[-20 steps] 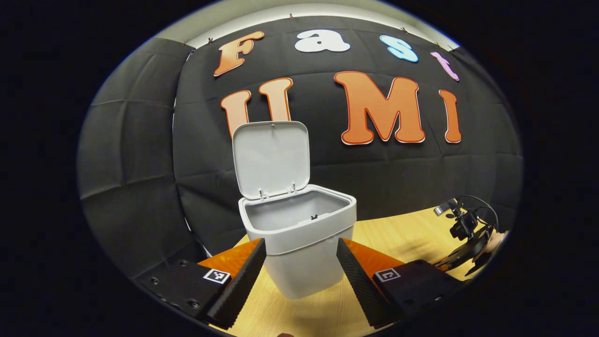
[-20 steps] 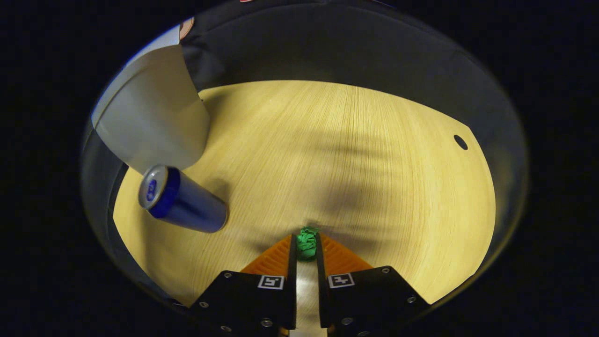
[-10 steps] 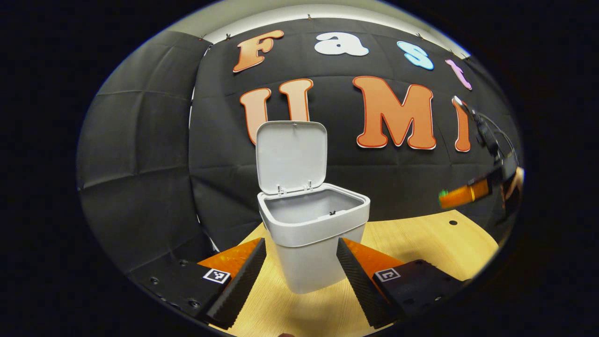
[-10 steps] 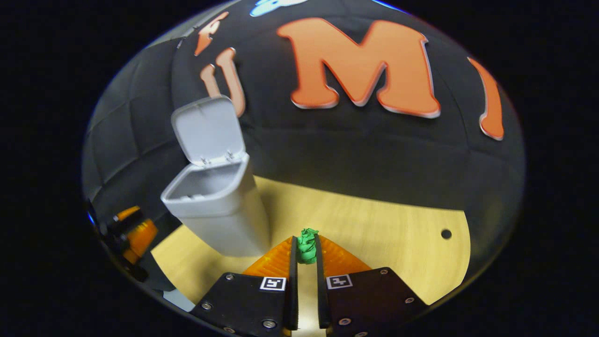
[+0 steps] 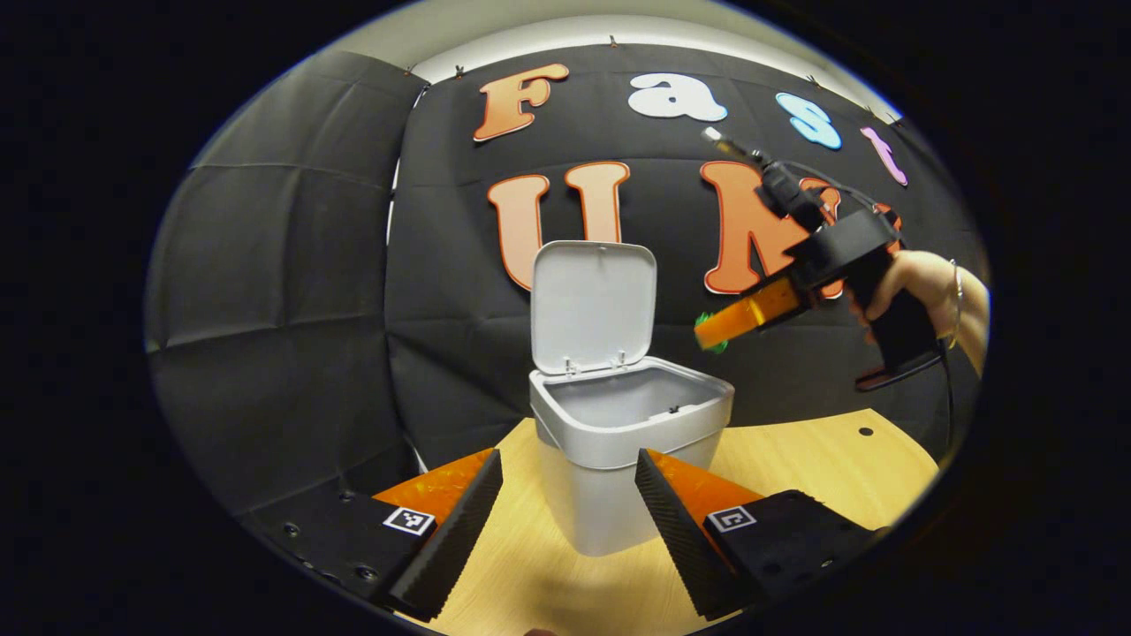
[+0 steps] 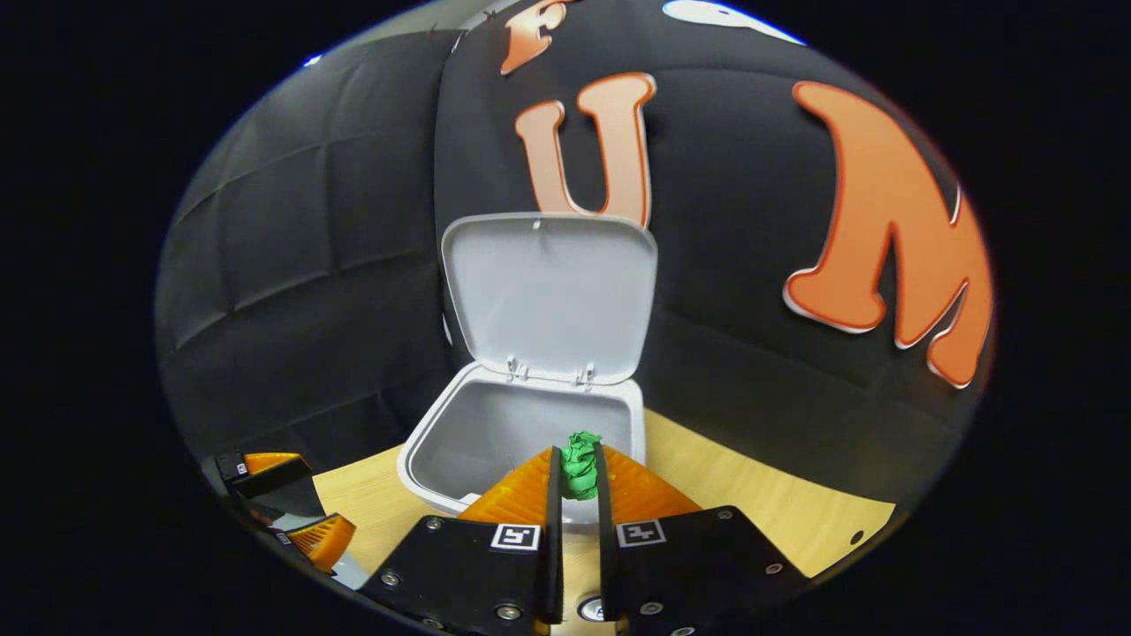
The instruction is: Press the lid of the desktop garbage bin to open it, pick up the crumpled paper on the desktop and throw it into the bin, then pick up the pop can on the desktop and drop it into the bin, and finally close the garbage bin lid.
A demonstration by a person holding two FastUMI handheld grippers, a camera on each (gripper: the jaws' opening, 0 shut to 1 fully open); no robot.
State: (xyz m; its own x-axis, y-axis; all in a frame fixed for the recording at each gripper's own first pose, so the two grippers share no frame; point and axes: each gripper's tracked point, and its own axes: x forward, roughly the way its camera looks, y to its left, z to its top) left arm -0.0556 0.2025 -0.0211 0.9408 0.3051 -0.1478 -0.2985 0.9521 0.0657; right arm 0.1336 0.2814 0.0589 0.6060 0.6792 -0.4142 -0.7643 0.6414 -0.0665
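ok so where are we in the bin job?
Done: bin lid stands open. In hand: right gripper shut on crumpled paper, held near the bin's opening, not yet released. Left gripper open, idle before the bin. Left: drop paper, bin the can, close lid.

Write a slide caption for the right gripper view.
Right hand-held gripper carries the green crumpled paper toward the open bin, its lid raised.

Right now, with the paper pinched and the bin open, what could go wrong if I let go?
1. In the left gripper view the right gripper holds the crumpled paper beside the bin, near its rim rather than clearly over the opening; released here, it may fall outside.
2. The raised lid stands close by; bumping it could swing it shut.
3. The left gripper sits open near the bin's base and could nudge it.
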